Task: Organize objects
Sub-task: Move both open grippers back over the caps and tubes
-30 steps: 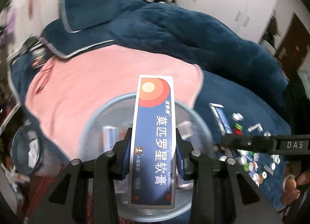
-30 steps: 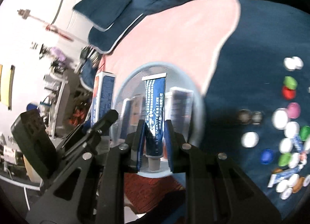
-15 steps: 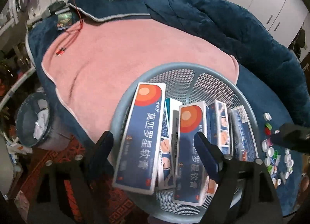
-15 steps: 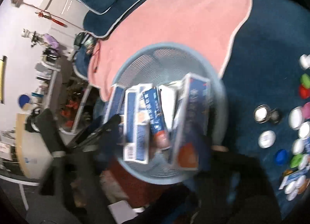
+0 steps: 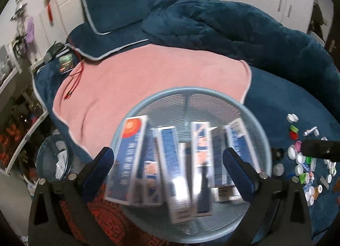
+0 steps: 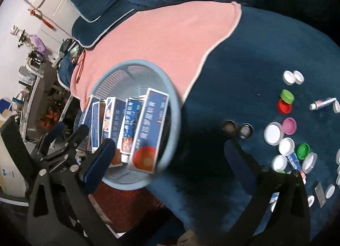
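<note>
Bedside basket [image 5: 191, 95] holds blurred, seemingly unclamped boxes [image 5: 170, 161].

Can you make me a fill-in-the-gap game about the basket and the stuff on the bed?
1. The blue boxes stand inside the round ____.
2. The basket rests partly on a ____ towel.
3. The loose caps lie on the ____ blanket.
4. The green cap touches a ____ cap.

Missing words: basket; pink; blue; red

The left hand-held gripper [image 5: 167, 158] hangs over the blue mesh basket [image 5: 191, 97], jaws opening and gripping nothing. Blurred ointment boxes [image 5: 167, 161] stand inside the basket. Loose bottle caps [image 5: 297, 158] lie right of the basket on the bed [image 5: 286, 101].
</note>
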Motion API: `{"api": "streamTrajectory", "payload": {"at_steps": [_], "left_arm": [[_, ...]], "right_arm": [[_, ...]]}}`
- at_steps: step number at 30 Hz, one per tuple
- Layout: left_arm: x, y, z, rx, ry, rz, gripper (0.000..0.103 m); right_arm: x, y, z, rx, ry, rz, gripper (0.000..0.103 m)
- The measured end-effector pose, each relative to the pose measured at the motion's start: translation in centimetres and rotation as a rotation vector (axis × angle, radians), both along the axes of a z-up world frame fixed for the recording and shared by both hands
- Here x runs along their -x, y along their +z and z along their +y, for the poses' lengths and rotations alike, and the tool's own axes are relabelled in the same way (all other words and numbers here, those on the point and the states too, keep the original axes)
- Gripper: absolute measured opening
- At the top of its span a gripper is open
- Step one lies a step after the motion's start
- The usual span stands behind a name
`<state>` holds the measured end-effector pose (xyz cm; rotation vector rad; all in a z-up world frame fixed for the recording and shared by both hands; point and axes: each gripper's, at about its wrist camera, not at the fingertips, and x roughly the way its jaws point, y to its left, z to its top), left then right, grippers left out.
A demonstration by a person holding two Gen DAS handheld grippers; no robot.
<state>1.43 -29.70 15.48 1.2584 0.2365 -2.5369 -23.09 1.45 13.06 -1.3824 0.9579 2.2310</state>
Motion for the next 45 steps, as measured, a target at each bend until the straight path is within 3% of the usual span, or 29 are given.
{"api": "streamTrajectory", "payload": {"at_steps": [22, 30, 35, 38, 42, 45], "left_arm": [[5.3, 0.2, 16.8, 0.047, -0.329, -0.034, 0.102], [6.1, -0.5, 21.5, 0.029, -0.414, -0.055, 0.102], [6.0, -1.9, 24.4, 0.003, -0.473, -0.089, 0.102], [6.1, -3.3, 26.2, -0.008, -0.506, -0.127, 0.102], [6.1, -5.0, 28.5, 0.000, -0.559, -0.171, 0.102], [6.0, -5.7, 29.8, 0.012, -0.591, -0.192, 0.102]], "right_arm": [[-13.3, -0.8, 5.6, 0.005, -0.197, -0.051, 0.103], [-18.4, -1.0, 7.3, -0.003, -0.248, -0.062, 0.103], [-22.1, -2.7, 8.7, -0.030, -0.266, -0.131, 0.103], [-24.7, -4.3, 10.1, 0.010, -0.306, -0.164, 0.103], [-27.1, -6.0, 11.1, 0.089, -0.338, -0.146, 0.103], [-27.9, -6.8, 11.3, 0.090, -0.325, -0.154, 0.101]]}}
